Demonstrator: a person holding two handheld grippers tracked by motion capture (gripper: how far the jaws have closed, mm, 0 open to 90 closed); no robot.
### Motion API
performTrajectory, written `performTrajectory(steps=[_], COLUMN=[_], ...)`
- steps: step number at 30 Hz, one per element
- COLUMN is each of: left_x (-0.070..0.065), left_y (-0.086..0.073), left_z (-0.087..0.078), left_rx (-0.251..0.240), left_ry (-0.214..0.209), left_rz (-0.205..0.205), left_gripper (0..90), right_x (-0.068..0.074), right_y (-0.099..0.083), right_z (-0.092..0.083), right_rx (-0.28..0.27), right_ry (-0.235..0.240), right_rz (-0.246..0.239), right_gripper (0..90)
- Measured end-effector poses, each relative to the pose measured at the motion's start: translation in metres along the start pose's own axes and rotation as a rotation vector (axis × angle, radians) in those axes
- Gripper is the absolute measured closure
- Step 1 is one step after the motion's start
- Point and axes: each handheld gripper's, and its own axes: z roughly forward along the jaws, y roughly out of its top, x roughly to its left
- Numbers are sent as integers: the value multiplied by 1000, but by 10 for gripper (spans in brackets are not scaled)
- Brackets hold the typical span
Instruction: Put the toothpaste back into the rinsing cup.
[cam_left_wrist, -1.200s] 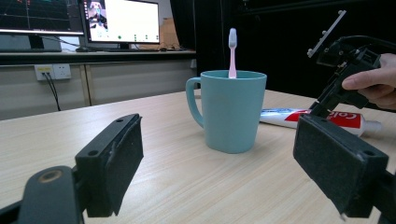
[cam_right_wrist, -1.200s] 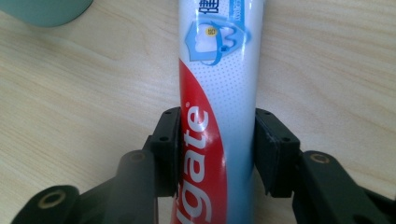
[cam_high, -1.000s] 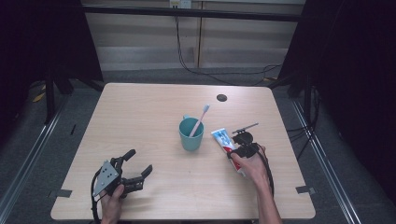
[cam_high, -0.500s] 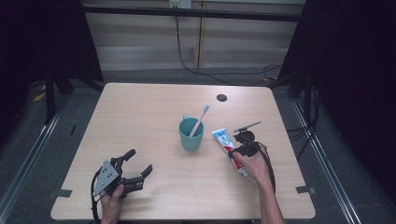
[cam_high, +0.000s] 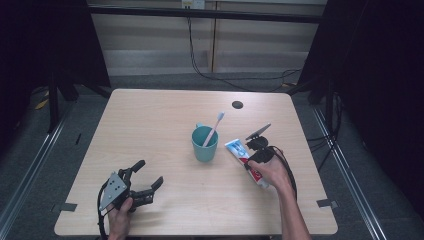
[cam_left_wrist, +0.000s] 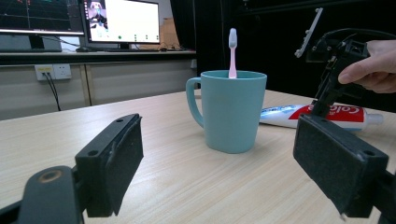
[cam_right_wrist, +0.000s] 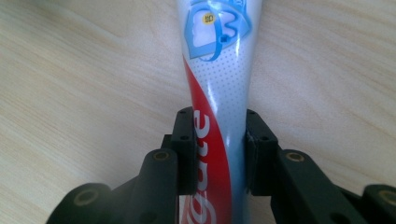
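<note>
The right gripper comes down on the toothpaste tube, which lies flat on the table just to the right of the teal mug. In the right gripper view its two black jaws are clamped on the tube's sides about midway along, pads pressed against the red and white skin, the blue-printed crimped end running away ahead of them. The jaws have just been closing, and the tube is between them. The tube lies slantwise: its flat end points up and toward the mug, its cap end lies nearer the person, under the right hand.

The mug stands upright near the middle of the table, handle toward the far side. A pink toothbrush leans in it, bristle head up and tilted away to the mug's right.

The left gripper rests low on the table, well to the mug's left and nearer the person, held in the left hand. Its jaws stand wide apart with nothing between them; in the left gripper view the mug and toothbrush show through the gap, and beyond them, right of the mug, the tube with the right gripper over it.

A small dark round mark sits on the table beyond the mug.
</note>
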Motion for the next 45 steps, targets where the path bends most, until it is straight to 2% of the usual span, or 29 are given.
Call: performTrajectory(steps=[9, 13, 18, 24, 31, 38, 42, 45], left_x=[0, 0, 0, 0, 0, 0, 0, 0], left_y=[0, 0, 0, 0, 0, 0, 0, 0], left_z=[0, 0, 0, 0, 0, 0, 0, 0], left_rx=[0, 0, -2, 1, 1, 0, 0, 1], left_ry=[0, 0, 1, 0, 0, 0, 0, 0], left_rz=[0, 0, -3, 0, 0, 0, -1, 0], left_gripper=[159, 159, 159, 159, 159, 159, 159, 159], right_x=[3, 3, 1, 0, -6, -11, -13, -14], right_y=[7, 6, 3, -1, -7, -15, -19, -21], right_z=[3, 2, 0, -5, -14, -23, -33, -38], right_rx=[59, 56, 41, -16, -70, -166, -246, -272], right_ry=[-19, -16, -6, 6, -1, 35, 43, 78], right_rz=[-35, 1, 16, 37, 71, 100, 119, 120], right_gripper=[686, 700, 711, 714, 717, 718, 719, 719])
